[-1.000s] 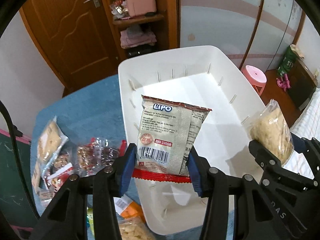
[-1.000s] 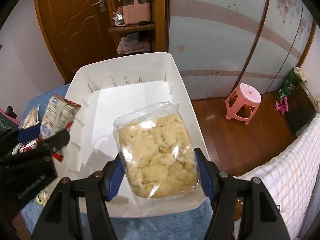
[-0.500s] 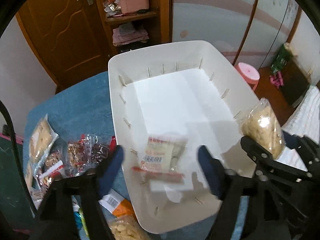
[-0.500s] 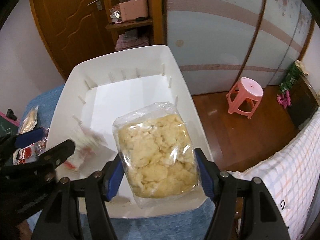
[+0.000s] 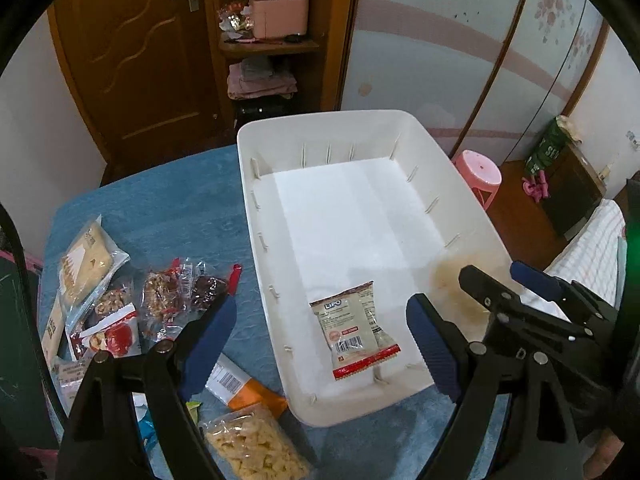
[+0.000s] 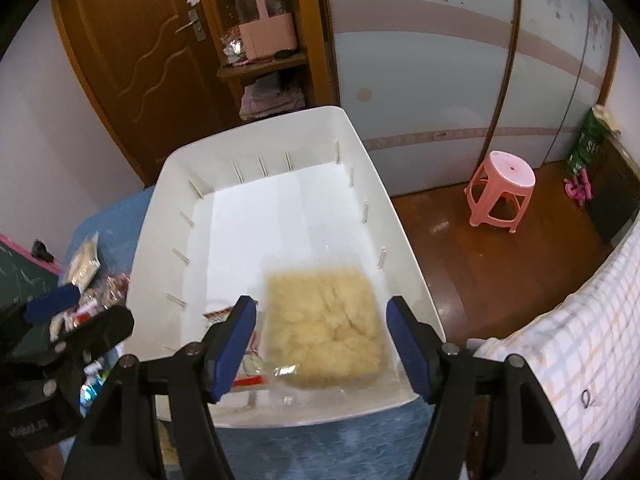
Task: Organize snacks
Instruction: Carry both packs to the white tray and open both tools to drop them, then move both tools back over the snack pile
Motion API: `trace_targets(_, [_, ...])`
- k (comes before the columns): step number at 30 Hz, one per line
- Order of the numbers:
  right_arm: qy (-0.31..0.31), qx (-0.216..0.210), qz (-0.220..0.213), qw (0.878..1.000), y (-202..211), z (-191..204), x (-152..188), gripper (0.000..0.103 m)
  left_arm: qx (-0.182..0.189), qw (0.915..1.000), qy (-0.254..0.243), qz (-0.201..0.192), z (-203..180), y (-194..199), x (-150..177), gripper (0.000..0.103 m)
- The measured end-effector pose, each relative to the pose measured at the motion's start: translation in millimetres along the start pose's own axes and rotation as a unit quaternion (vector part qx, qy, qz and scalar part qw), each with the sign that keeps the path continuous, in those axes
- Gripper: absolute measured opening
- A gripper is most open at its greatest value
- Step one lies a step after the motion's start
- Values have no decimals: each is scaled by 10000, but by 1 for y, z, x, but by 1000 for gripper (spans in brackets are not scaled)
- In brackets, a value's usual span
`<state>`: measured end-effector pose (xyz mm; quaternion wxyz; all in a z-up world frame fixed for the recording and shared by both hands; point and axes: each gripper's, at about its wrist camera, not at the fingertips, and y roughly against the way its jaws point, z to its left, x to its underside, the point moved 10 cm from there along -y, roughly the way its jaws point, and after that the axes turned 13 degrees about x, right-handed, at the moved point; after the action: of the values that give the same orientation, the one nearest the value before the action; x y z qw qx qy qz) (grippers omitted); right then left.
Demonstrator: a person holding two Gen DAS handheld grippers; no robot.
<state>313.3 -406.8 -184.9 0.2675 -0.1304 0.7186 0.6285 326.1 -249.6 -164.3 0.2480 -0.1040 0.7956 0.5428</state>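
A white bin stands on the blue cloth; it also shows in the right wrist view. A Lipo packet lies flat in the bin's near left corner. My left gripper hangs open and empty above it. My right gripper is open. A clear bag of yellow puffs, motion-blurred, is below and between its fingers in the bin's near right part, free of the pads. It shows as a faint blur in the left wrist view.
Several loose snack packets lie on the blue cloth left of the bin, with an orange box and a puff bag at the front. A pink stool stands on the wooden floor to the right. A checked cloth lies at right.
My left gripper opened and the Lipo packet dropped into the bin. My right gripper then opened and the bag of yellow puffs fell into the bin's near right part. Both grippers rose.
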Motion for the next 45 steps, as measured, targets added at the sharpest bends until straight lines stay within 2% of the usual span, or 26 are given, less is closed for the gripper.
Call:
trace_targets(4, [-157, -82, -5, 9998, 5, -1, -3, 69, -33, 9999, -49, -117, 0, 10, -1, 86])
trace_targets(14, [244, 78, -371, 9990, 39, 9, -2, 69, -111, 9990, -142, -418, 0, 50, -1, 86])
trace_targets(20, [749, 162, -623, 9951, 76, 28, 7, 69, -273, 9970, -248, -679, 2, 96, 6, 86])
trace_targets(27, [1132, 48, -885, 9896, 124, 57, 21, 69, -510, 9920, -353, -1102, 12, 162, 16, 87])
trace_targets(32, [1306, -157, -1184, 9842, 165, 83, 28, 69, -792, 9860, -442, -1401, 26, 205, 27, 87])
trace_targets(38, [1412, -578, -1569, 9758, 205, 114, 37, 69, -847, 9831, -256, -1602, 55, 252, 48, 87])
trace_targets(42, [1482, -953, -1917, 9655, 226, 138, 47, 69, -1097, 9797, -166, -1669, 82, 270, 64, 87])
trace_targets(45, [1435, -1144, -1889, 9647, 227, 151, 57, 69, -1294, 9787, -50, -1592, 106, 273, 79, 87])
